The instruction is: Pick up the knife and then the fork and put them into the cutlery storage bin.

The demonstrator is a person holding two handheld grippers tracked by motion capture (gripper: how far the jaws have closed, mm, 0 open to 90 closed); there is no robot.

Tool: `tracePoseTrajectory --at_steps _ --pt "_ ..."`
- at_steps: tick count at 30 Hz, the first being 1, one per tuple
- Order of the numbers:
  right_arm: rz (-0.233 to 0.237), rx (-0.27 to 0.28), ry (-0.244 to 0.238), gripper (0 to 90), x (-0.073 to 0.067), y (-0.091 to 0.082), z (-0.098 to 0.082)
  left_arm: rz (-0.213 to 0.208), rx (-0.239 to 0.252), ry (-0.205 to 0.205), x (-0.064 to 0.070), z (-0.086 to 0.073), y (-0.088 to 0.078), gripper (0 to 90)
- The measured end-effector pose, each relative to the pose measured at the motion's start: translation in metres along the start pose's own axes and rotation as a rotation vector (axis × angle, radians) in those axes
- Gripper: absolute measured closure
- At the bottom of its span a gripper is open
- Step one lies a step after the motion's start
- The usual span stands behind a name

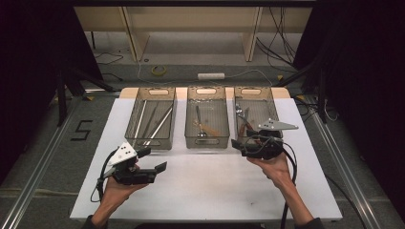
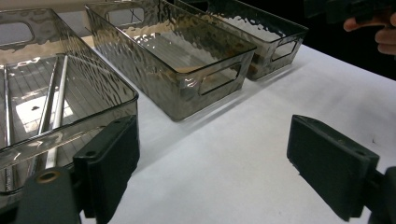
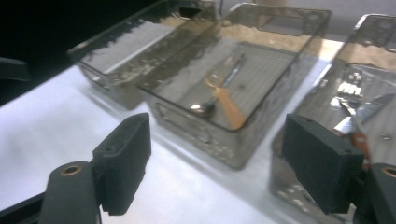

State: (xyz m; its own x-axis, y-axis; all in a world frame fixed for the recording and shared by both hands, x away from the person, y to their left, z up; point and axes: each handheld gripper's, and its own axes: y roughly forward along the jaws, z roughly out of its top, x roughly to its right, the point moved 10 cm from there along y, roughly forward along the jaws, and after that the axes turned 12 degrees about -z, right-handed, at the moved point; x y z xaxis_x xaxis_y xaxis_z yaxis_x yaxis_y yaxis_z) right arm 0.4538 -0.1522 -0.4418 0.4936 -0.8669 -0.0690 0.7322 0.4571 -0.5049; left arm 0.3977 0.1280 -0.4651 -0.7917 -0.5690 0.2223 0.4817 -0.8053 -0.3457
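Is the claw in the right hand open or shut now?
Open: the right claw has its two black jaws wide apart, nothing between them, beside the middle bin.

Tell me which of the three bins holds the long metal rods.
The left bin, nearest the left tongs. Long silvery rods lie in it; the middle bin holds a spoon, the right bin shorter utensils.

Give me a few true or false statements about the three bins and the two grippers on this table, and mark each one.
1. Three smoky clear plastic bins stand in a row on the white table. True.
2. The left gripper grips a spoon. False: its jaws are open with nothing between them.
3. The left bin holds long thin metal rods. True.
4. The middle bin holds nothing. False: a metal spoon and an orange-handled utensil lie in it.
5. The right gripper is open near the right bin. True.
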Motion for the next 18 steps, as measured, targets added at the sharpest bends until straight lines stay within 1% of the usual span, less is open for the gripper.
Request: tracePoseTrajectory --at_steps 4,7,12,14,16,18 --pt "0.032 0.034 0.006 25.2 -0.009 -0.009 -0.006 -0.004 -0.004 0.001 0.001 -0.001 0.001 16.5" --pt "0.037 0.049 -0.002 25.2 -0.012 -0.014 -0.012 -0.01 -0.003 -0.001 0.001 0.0 0.001 16.5" --pt "0.054 0.077 0.008 25.2 -0.015 -0.02 -0.023 -0.015 -0.001 -0.004 0.002 0.0 0.001 16.5" --pt "0.055 0.088 0.003 25.1 -0.016 -0.023 -0.027 -0.018 0.0 -0.005 0.002 0.0 0.001 16.5" --pt "0.059 0.086 -0.002 24.3 -0.018 -0.026 -0.032 -0.021 0.004 -0.011 0.002 0.0 0.0 16.5" --pt "0.065 0.089 0.01 24.1 -0.018 -0.028 -0.035 -0.024 0.009 -0.016 0.003 0.001 0.0 16.5"
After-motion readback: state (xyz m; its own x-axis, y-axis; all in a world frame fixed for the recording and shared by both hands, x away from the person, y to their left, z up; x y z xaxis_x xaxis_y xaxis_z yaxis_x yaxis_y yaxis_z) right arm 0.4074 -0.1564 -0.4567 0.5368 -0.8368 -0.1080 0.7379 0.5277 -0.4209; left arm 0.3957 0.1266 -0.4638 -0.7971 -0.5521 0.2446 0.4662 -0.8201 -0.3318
